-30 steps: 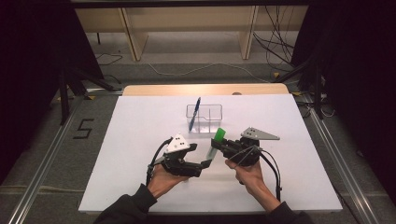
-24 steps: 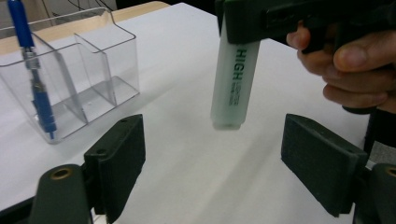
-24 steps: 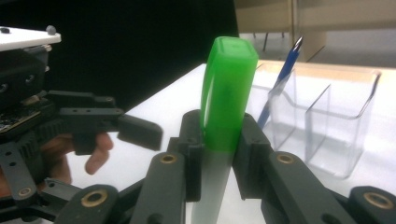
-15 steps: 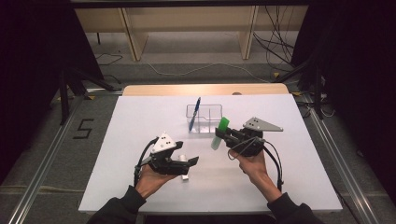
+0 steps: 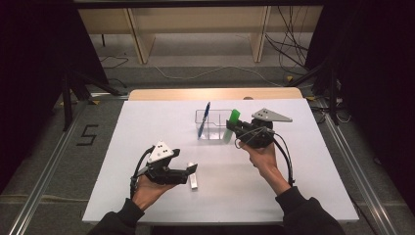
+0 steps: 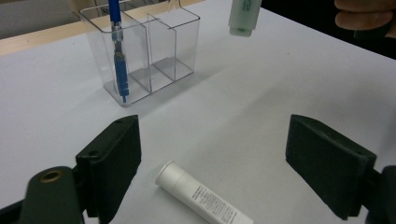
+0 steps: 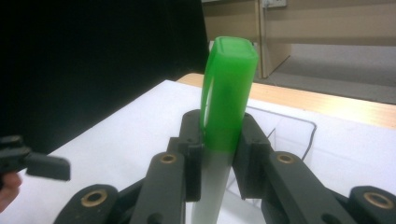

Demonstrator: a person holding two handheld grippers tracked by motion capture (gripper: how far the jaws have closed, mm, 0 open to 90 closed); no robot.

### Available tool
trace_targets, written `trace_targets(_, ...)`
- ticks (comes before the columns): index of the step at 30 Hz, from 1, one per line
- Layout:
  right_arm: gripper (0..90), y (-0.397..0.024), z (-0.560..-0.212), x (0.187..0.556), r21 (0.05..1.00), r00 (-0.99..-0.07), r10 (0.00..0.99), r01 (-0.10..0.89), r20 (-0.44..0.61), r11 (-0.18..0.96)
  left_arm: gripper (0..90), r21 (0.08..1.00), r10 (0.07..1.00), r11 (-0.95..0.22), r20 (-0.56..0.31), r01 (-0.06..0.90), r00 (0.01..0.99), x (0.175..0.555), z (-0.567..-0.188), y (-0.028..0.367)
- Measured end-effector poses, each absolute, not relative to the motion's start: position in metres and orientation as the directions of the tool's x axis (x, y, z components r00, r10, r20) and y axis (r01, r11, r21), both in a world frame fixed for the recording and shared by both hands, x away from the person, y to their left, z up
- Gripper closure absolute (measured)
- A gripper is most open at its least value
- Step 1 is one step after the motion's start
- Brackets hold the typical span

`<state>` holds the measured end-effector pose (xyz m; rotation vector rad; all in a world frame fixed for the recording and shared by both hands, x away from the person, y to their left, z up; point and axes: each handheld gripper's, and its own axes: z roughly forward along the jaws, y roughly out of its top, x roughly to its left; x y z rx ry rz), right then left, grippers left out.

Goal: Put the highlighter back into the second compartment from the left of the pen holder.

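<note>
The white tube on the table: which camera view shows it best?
The left gripper view: the white tube lies close between the open left gripper jaws, with cap and printed text visible. In the high view it is a small white shape beside that gripper.

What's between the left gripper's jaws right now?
A white tube lies on the table between the open left gripper, untouched, in the left gripper view.

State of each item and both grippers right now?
Left gripper: open, jaws have just been opening, white tube between them untouched.
Right gripper: shut on green-capped tube.
Green-capped tube: capped, held upright off the table.
White tube: lying flat.
Blue pen: standing tilted in organizer's end compartment.
Clear organizer: upright.
</note>
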<state>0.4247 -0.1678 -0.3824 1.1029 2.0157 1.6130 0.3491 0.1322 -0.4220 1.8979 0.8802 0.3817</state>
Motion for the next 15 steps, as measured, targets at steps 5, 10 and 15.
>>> trace_targets(5, 75.9, -0.165, -0.376, 0.436, 0.93, -0.631, 0.749, 0.364, 0.204, 0.053, 17.4, 0.871, 0.721, -0.258, -0.114, 0.418, 0.683, 0.348, -0.423, 0.137)
trace_targets(10, 75.8, -0.16, -0.37, 0.452, 0.927, -0.616, 0.758, 0.373, 0.214, 0.042, 17.5, 0.878, 0.74, -0.269, -0.074, 0.395, 0.668, 0.346, -0.423, 0.143)
trace_targets(15, 75.8, -0.154, -0.368, 0.467, 0.923, -0.593, 0.774, 0.384, 0.223, 0.029, 17.4, 0.879, 0.752, -0.254, -0.084, 0.404, 0.654, 0.345, -0.423, 0.15)
